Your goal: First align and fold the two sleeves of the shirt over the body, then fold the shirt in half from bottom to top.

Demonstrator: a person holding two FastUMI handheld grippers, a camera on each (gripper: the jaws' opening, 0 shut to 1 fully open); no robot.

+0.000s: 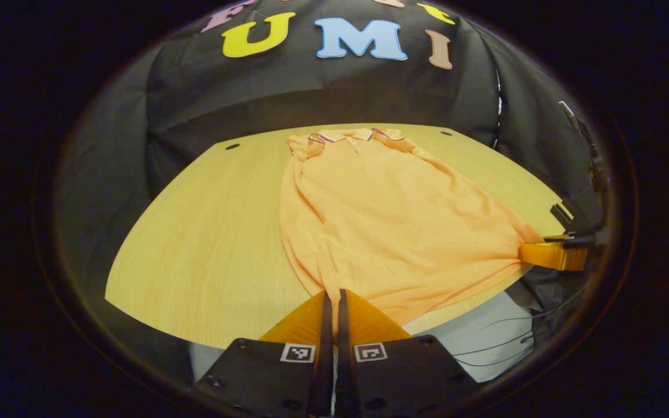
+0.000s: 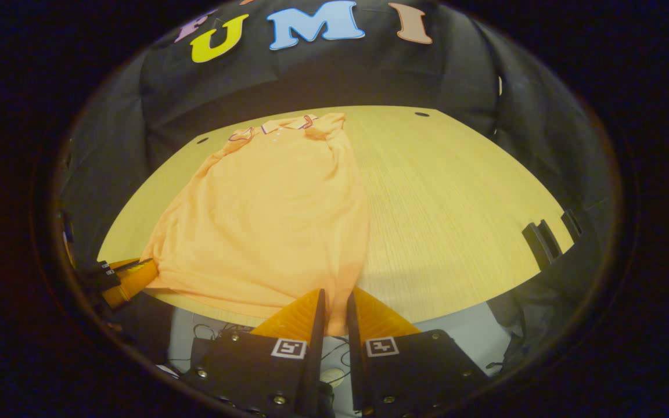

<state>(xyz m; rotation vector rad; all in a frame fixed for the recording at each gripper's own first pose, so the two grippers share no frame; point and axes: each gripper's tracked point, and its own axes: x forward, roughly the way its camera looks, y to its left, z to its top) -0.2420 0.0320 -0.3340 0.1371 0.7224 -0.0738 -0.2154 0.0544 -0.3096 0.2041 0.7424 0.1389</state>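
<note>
Booth wall is black cloth (image 1: 311, 93), draped behind and around both sides. In front of it a light wood-grain table (image 1: 207, 244) with a curved near edge and small dark holes near the far corners; pale floor with thin cables shows below the near edge. Black slotted bracket (image 2: 549, 235) sits at the table's right edge in the right gripper view. Orange polo shirt (image 1: 381, 220) lies flat on the table, collar at the far side toward the wall, hem at the near edge; both sleeves look already folded in over the body, so the outline is a narrow trapezoid widening toward the hem. Fabric is mildly wrinkled, and pulled taut along the hem between the two near corners. Left tongs (image 1: 333, 302) are at the hem's left near corner, fingers pressed nearly together with the shirt edge running in between them, pinching the cloth. Right tongs (image 2: 334, 310) are at the hem's right near corner, narrow gap between fingers with a strip of orange fabric clamped in it. Each tongs also shows in the other view at the far hem corner, gripping the cloth at the table's near edge. Bottom-to-top fold not yet done; hem sits at table level.
</note>
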